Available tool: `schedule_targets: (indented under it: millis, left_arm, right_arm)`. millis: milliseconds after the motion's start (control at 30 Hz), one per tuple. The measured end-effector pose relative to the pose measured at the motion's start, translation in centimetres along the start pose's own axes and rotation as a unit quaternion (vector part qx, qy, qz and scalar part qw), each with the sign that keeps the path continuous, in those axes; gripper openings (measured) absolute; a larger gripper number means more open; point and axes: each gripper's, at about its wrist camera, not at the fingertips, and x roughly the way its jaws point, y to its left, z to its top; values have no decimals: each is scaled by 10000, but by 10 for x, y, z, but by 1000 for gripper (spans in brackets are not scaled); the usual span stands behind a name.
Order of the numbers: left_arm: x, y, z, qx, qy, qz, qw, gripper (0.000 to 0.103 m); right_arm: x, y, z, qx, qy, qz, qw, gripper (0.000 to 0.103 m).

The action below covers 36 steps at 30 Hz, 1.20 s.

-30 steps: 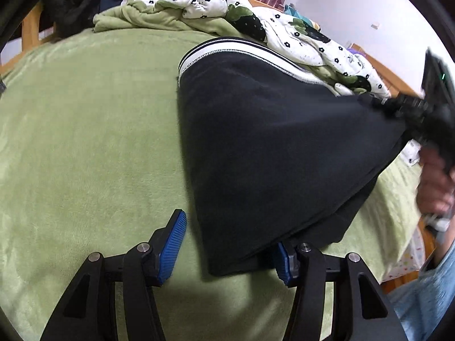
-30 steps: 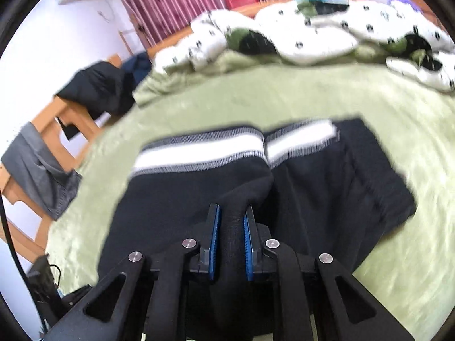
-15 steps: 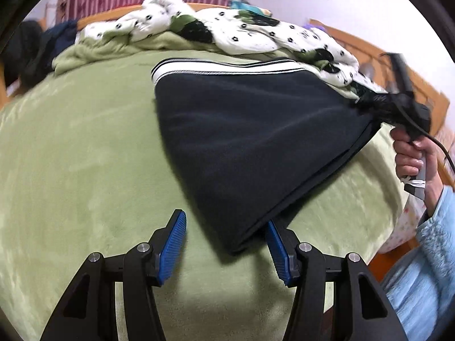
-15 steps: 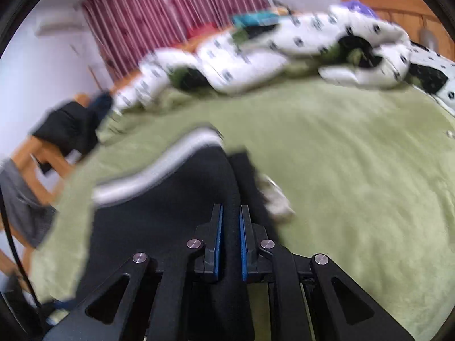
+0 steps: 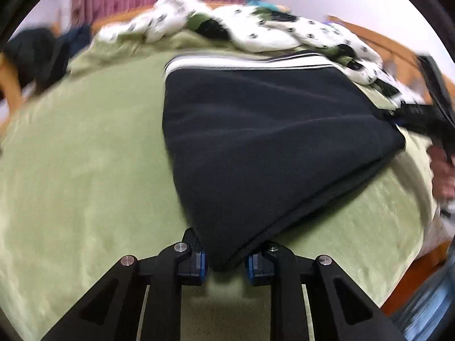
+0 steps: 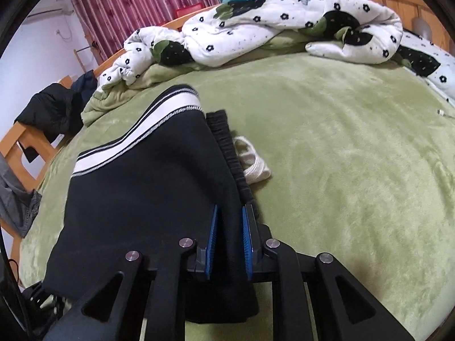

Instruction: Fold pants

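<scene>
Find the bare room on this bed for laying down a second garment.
Free: green blanket right of the black pants, up to the flowered quilt; also left of the pants in the left wrist view. Crowded: the bed's far edge, under the quilt.

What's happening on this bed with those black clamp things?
A person is folding black pants on a green blanket, with a two-finger gripper in each hand. The left gripper has just been closing on a corner of the folded fabric, which sits between its jaws. The right gripper is clamped on the edge near the elastic waistband. A rumpled flowered quilt lies beyond.
</scene>
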Motion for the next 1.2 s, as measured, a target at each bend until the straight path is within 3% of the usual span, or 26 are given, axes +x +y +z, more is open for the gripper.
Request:
schedule_targets:
  millis: [133, 200, 300, 333, 433, 667, 800, 867, 933, 1000, 1033, 1100, 1133, 1200]
  left_arm:
    - [-15, 9, -6, -8, 239, -536, 9983, 25]
    - [-31, 22, -11, -141, 295, -999, 9945, 27]
    - [-58, 48, -16, -568, 45, -1342, 9893, 48]
    - [-65, 57, -13, -726, -75, -1396, 9875, 53]
    - [-64, 75, 10, -964, -174, -1361, 9858, 54]
    - [14, 86, 82, -1207, 206, -1291, 9840, 54]
    - [76, 85, 95, -1456, 632, -1457, 9765, 56]
    - [86, 86, 96, -1749, 365, -1749, 9682, 54]
    - [94, 81, 100, -1790, 406, -1910, 9643, 53]
    - [99, 82, 104, -1975, 465, -2109, 9562, 39]
    - [99, 86, 104, -2113, 501, -2242, 9500, 27]
    - [95, 94, 107, -2290, 496, -2370, 9428, 13]
    - [90, 99, 109, -2329, 454, -2461, 9397, 12]
    - [82, 104, 112, -2300, 414, -2556, 9381, 12]
  right_arm:
    - [-6, 12, 0, -312, -75, -224, 9992, 22]
    - [-10, 14, 5, -349, -178, -263, 9989, 40]
    - [-10, 19, 23, -318, -391, -177, 9986, 58]
    - [-7, 22, 31, -321, -398, -153, 9986, 58]
    - [15, 30, 56, -319, -297, -20, 9990, 67]
    - [87, 24, 73, -82, 515, -7, 9986, 76]
    - [100, 15, 72, 114, 713, 365, 9967, 75]
    - [102, 15, 70, 86, 693, 408, 9967, 75]
    - [102, 16, 69, 76, 707, 449, 9965, 75]
    - [102, 14, 71, 132, 801, 599, 9949, 75]
    - [102, 10, 71, 193, 872, 758, 9931, 73]
    - [98, 4, 71, 398, 884, 950, 9907, 64]
    - [92, 1, 70, 546, 857, 1020, 9896, 61]
    - [77, 5, 69, 684, 657, 988, 9906, 43]
